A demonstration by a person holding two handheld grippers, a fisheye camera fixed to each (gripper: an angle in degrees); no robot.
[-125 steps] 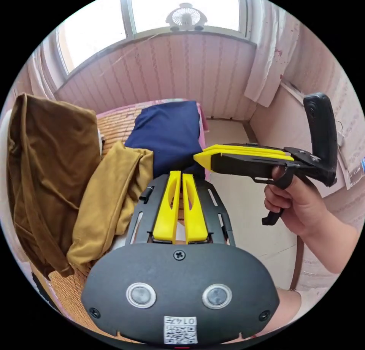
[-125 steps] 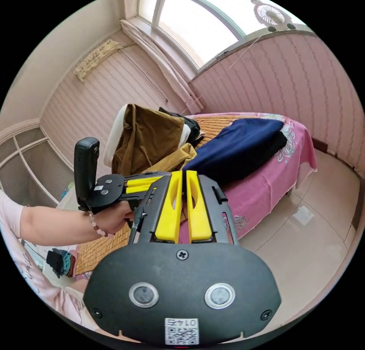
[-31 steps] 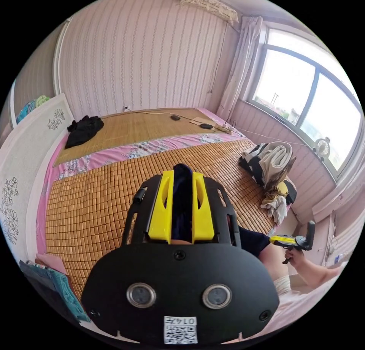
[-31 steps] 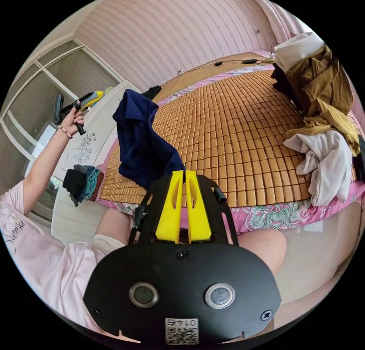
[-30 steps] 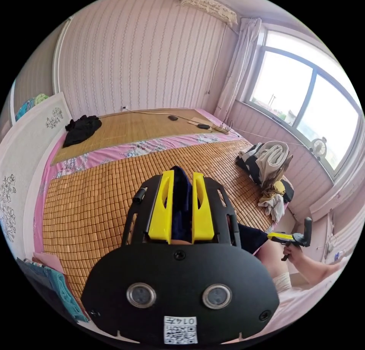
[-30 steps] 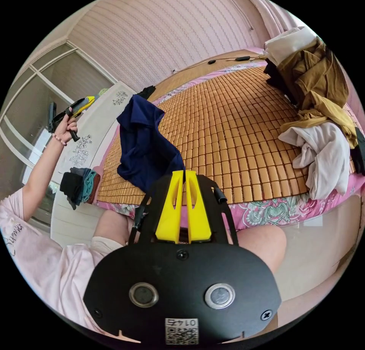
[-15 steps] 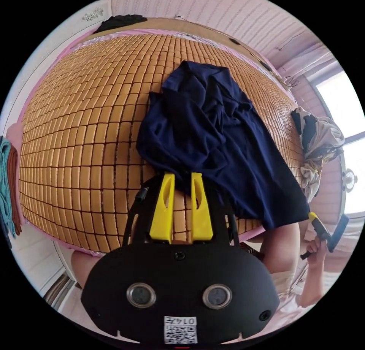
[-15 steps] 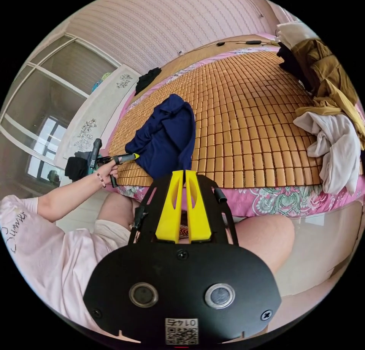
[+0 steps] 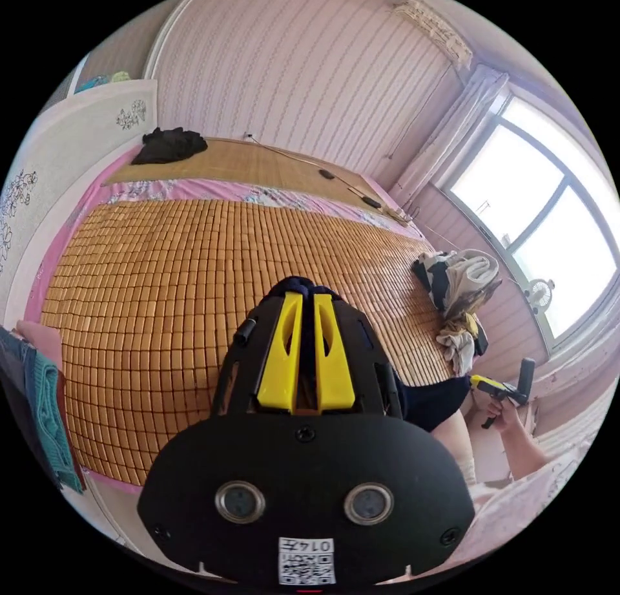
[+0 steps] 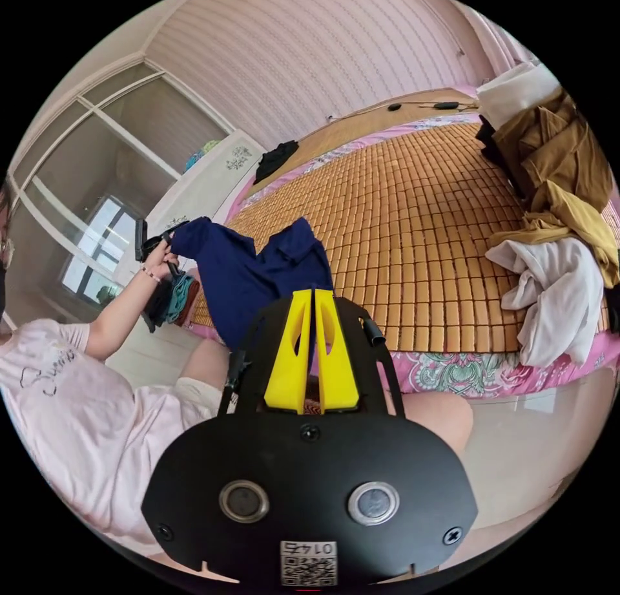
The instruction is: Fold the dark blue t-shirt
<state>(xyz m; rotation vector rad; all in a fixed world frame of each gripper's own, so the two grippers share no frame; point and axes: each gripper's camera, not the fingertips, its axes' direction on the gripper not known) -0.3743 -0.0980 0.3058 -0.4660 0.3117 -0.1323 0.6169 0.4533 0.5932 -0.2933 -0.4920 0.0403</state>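
Observation:
The dark blue t-shirt hangs above the near edge of the bamboo mat, stretched between both grippers. In the right gripper view, my right gripper is shut on one end of the cloth. At the left, a hand holds up my left gripper, which grips the other end. In the left gripper view, my left gripper pinches dark blue fabric between its yellow jaws. More of the shirt trails toward my right gripper at the lower right.
The mat covers a bed with a pink sheet. A pile of brown and white clothes sits at the mat's right end. Folded clothes are stacked at the left, and a black garment lies far back. The person's knee is beside the bed.
Half a second ago the shirt lay bunched on the mat with my left gripper's jaws apart at its edge. That gripper has since shut on it and lifted it, pulling it away from my right gripper.

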